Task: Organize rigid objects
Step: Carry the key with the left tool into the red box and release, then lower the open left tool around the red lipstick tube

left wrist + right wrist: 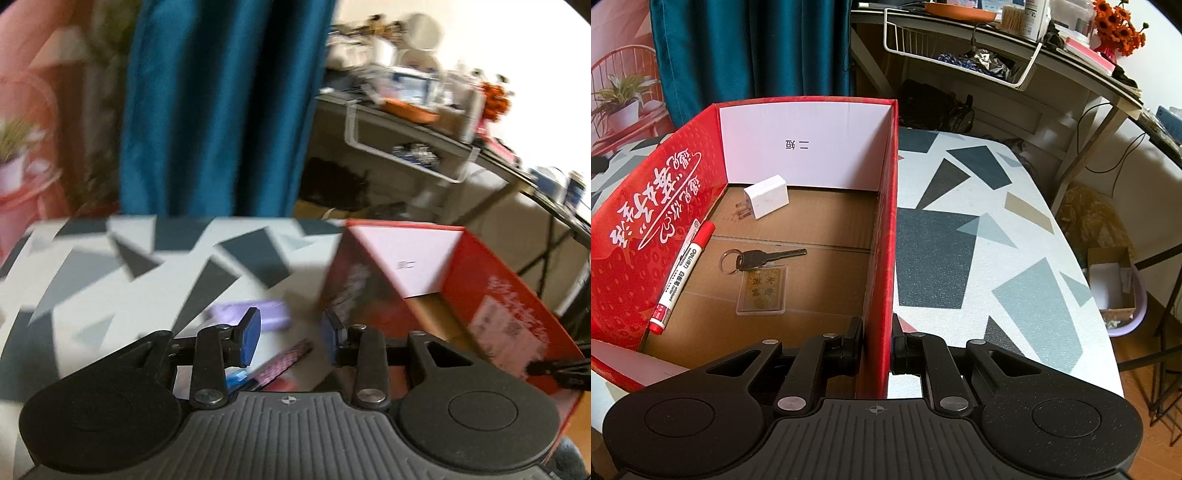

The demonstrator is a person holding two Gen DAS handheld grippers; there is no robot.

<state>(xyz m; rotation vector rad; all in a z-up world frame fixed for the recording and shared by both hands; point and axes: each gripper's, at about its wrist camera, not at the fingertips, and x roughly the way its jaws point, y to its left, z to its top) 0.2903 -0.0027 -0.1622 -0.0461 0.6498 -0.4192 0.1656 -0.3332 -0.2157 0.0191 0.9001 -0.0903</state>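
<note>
A red cardboard box (646, 236) stands open on the patterned table (964, 192). Inside lie a white charger plug (767, 197), a red marker (683, 273) leaning on the left wall, a key on a ring (764, 257) and a clear card tag (761, 291). My right gripper (876, 345) is shut on the box's right wall, one pad inside and one outside. The left wrist view is blurred. There my left gripper (291, 338) is open just left of the red box (491, 295), with nothing gripped. Beyond its blue pads lie a purple object (258, 314) and a pink patterned stick (284, 363).
A teal curtain (750, 48) hangs behind the table. To the right stands a desk with a white wire basket (960, 48), orange flowers (1117, 26) and clutter. On the floor at the right sits a lavender basin (1123, 325) holding a small cardboard box.
</note>
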